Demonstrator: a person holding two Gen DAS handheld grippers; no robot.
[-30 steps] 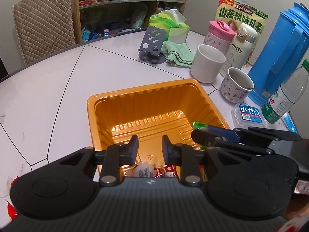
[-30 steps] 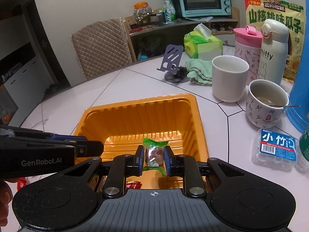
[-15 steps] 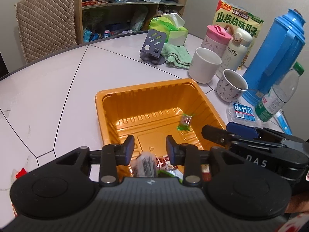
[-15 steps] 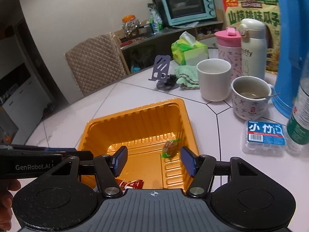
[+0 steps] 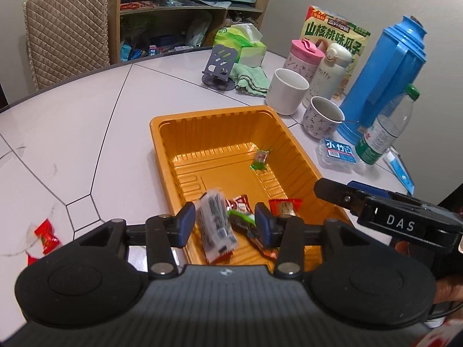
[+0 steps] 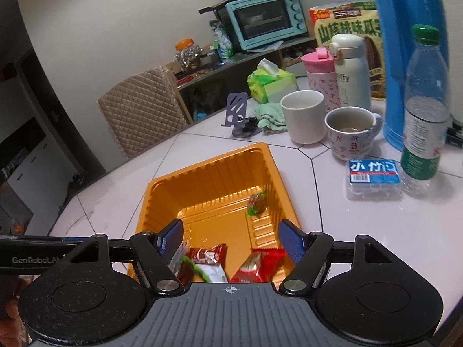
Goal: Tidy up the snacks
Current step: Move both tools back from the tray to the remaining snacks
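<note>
An orange plastic tray (image 5: 156, 133) sits mid-table. In its far right corner lies a green-wrapped candy (image 5: 260, 159) (image 6: 256, 202). Near its front edge are red packets (image 5: 285, 205) and a silvery packet (image 5: 215, 225). My left gripper (image 5: 224, 217) hangs over that front edge, its jaws opening. The silvery packet lies loose between them, and the pads do not press it. My right gripper (image 6: 231, 231) is beside it on the right, its jaws opening wide with nothing gripped; red packets (image 6: 257, 266) lie in the tray below. A red candy (image 5: 46, 237) lies on the table at the left.
Right of the tray stand a white mug (image 5: 286, 95), a patterned cup (image 5: 322, 115), a blue thermos (image 5: 387, 78), a water bottle (image 5: 385, 133) and a small blue-labelled box (image 5: 337, 153). A phone stand (image 5: 221, 66), a green cloth and a tissue pack sit behind. A quilted chair (image 5: 66, 29) stands beyond the table.
The right gripper opened and let go of the green candy, which now lies in the tray. The left gripper opened and released the silvery packet. Both have drawn back and upward.
</note>
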